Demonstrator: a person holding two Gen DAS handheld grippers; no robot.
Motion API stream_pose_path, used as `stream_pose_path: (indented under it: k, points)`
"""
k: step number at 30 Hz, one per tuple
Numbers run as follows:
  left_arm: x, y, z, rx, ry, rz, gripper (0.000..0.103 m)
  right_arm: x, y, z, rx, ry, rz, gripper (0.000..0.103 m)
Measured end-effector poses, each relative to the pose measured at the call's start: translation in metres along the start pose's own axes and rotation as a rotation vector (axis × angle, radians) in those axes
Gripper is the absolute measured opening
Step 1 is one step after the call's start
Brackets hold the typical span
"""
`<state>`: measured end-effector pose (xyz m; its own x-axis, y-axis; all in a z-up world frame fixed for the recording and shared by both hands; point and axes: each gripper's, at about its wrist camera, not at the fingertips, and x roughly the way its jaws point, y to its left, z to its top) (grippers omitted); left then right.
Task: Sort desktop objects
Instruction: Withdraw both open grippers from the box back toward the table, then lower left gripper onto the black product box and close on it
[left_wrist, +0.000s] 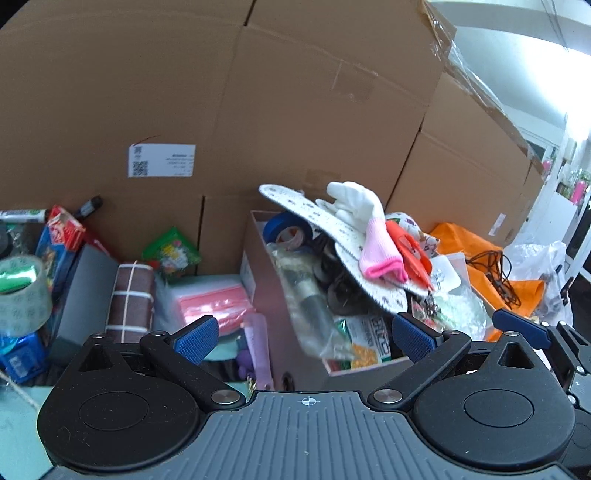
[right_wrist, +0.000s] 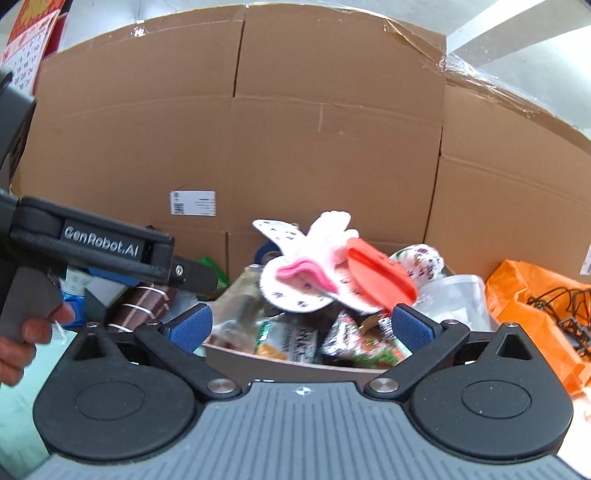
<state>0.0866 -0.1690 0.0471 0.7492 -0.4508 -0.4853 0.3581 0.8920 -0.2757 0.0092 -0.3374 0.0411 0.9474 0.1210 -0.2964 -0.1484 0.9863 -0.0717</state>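
Note:
A small box (left_wrist: 273, 306) stands straight ahead, heaped with clutter. On top lie a white glove with a pink cuff (left_wrist: 369, 229), a speckled white insole (left_wrist: 314, 218) and an orange plastic piece (left_wrist: 410, 247); a blue tape roll (left_wrist: 284, 227) sits behind them. My left gripper (left_wrist: 304, 338) is open before the box, nothing between its blue pads. In the right wrist view the glove (right_wrist: 325, 254), the insole (right_wrist: 273, 229) and the orange piece (right_wrist: 380, 277) top the same box (right_wrist: 277, 360). My right gripper (right_wrist: 301, 328) is open and empty. The left gripper (right_wrist: 199, 278) reaches in from the left, held by a hand (right_wrist: 22, 332).
Tall cardboard cartons (left_wrist: 258, 110) wall off the back. Left of the box lie pink zip bags (left_wrist: 210, 299), a string-tied brown bundle (left_wrist: 131, 299), a green packet (left_wrist: 171, 254) and a clear tape roll (left_wrist: 22, 291). An orange bag (left_wrist: 476, 243) with black cable lies right.

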Motion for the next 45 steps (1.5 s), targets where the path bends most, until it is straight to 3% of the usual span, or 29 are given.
stream_pose_path:
  k: [11, 17, 25, 33, 41, 45]
  points:
    - [-0.065, 0.064, -0.086, -0.072, -0.057, 0.12, 0.103, -0.005, 0.061, -0.034, -0.02, 0.083, 0.189, 0.103]
    - [-0.072, 0.1, -0.107, -0.087, -0.042, 0.18, 0.103, 0.015, 0.095, -0.052, -0.009, 0.16, 0.284, 0.103]
    - [-0.059, 0.132, -0.097, -0.115, -0.045, 0.165, 0.1, 0.044, 0.126, -0.05, -0.047, 0.167, 0.284, 0.103]
    - [-0.037, 0.154, -0.057, -0.097, -0.095, 0.154, 0.097, 0.082, 0.145, -0.033, -0.073, 0.139, 0.311, 0.102]
    - [-0.009, 0.182, -0.034, -0.142, -0.059, 0.129, 0.087, 0.132, 0.166, -0.025, -0.092, 0.15, 0.358, 0.092]
    - [-0.001, 0.189, -0.026, -0.164, -0.052, 0.085, 0.087, 0.149, 0.176, -0.022, -0.109, 0.14, 0.4, 0.087]
